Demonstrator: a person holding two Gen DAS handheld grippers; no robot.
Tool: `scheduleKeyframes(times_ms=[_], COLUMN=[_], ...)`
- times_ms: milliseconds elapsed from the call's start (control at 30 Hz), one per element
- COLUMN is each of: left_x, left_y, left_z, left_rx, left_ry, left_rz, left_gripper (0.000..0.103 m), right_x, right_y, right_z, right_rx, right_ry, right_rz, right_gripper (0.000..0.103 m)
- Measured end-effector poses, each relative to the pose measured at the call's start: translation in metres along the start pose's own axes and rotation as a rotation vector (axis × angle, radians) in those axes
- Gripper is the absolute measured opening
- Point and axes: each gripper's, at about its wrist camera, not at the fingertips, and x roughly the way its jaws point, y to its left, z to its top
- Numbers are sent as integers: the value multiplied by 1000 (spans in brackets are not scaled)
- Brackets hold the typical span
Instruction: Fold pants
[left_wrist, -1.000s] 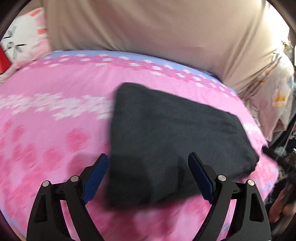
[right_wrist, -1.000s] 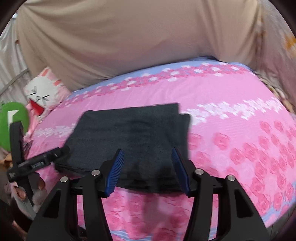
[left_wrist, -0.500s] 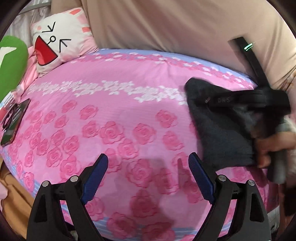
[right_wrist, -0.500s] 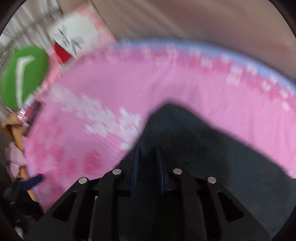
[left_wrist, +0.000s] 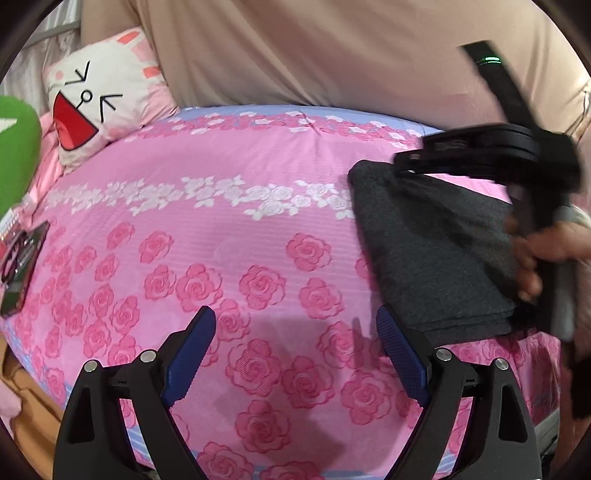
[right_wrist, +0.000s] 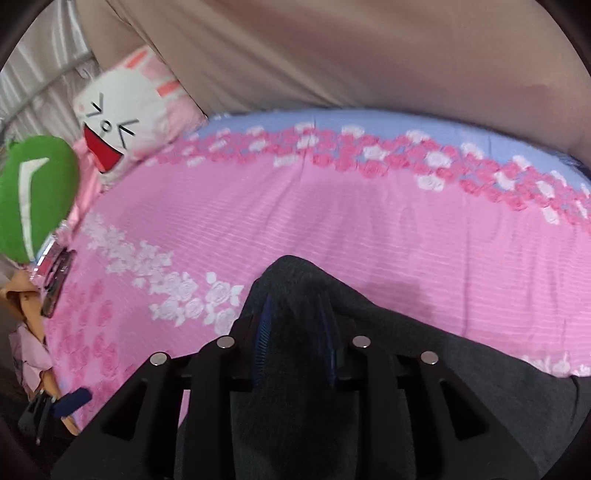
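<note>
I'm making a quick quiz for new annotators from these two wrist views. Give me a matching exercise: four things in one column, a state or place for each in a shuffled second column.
Things:
1. left tool
2. right tool
3. cartoon-face pillow
4. green plush

States or places:
A. far corner of the bed
B. open over bare bedspread
C. left edge of both views
D. shut on the folded dark pants

Pairs: 1-B, 2-D, 3-A, 4-C

The pants (left_wrist: 436, 251) are dark grey matt knit cloth with a fine, slightly fuzzy grain. The bedsheet (left_wrist: 258, 206) is pink woven cloth, faintly ribbed, with a printed rose pattern. The left gripper (left_wrist: 295, 354) is matt black plastic with ridged blue pads (left_wrist: 190, 354) and shiny metal pins. The cushion (left_wrist: 99, 99) looks soft plush.
</note>
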Motion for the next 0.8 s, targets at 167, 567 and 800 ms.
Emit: scheduleKeyframes(times_ms=[167, 567, 800], left_x=[7, 16, 31], left_y=[-19, -43, -5], left_z=[5, 14, 25], left_rx=[29, 16, -246], left_ry=[15, 61, 158], left_rz=[-8, -37, -323], left_gripper=[86, 86, 86], right_x=[1, -106, -162], right_y=[-45, -95, -153], right_z=[-42, -118, -153], right_rx=[81, 91, 310], right_ry=[38, -93, -140], right_rz=[-60, -178, -237], right_gripper=[40, 58, 71])
